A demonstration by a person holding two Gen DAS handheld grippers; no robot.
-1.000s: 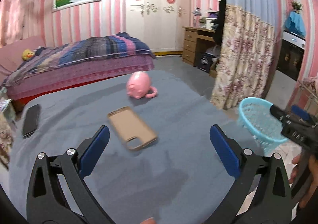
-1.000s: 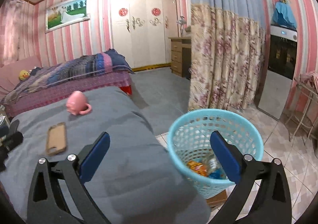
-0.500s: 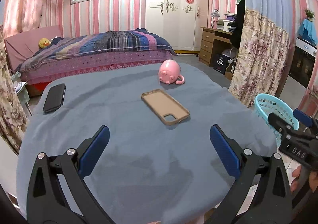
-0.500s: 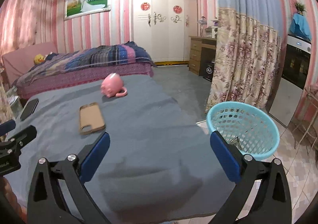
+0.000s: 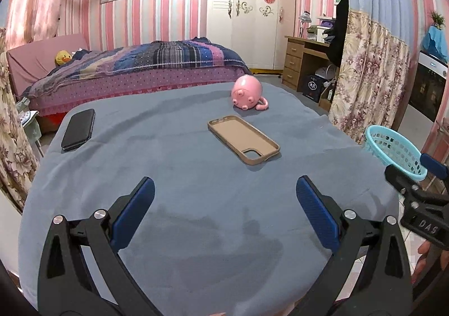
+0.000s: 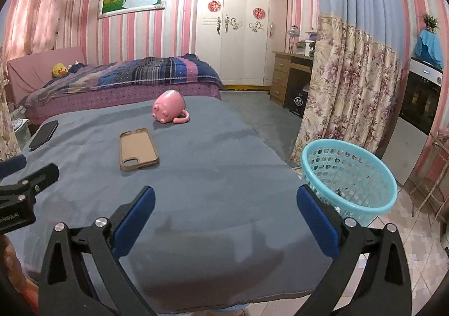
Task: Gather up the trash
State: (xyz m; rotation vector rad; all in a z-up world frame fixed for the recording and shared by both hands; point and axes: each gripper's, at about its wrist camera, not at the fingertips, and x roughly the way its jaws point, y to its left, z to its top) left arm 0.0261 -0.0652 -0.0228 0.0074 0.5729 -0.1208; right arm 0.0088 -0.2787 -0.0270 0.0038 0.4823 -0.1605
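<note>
Both held wide open and empty above the near edge of the tabletop: left hand-held gripper, right hand-held gripper. No trash visible on the cloth, only a phone case, pink mug and phone. Basket standing on the floor just beside the tabletop's right edge. Collecting apparently finished, or between items; next, scan for leftover litter before reaching.

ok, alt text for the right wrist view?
Open right gripper hovers empty over a grey-blue covered table holding a tan phone case, a tipped pink pig mug and a black phone; a turquoise basket stands on the floor right.
</note>
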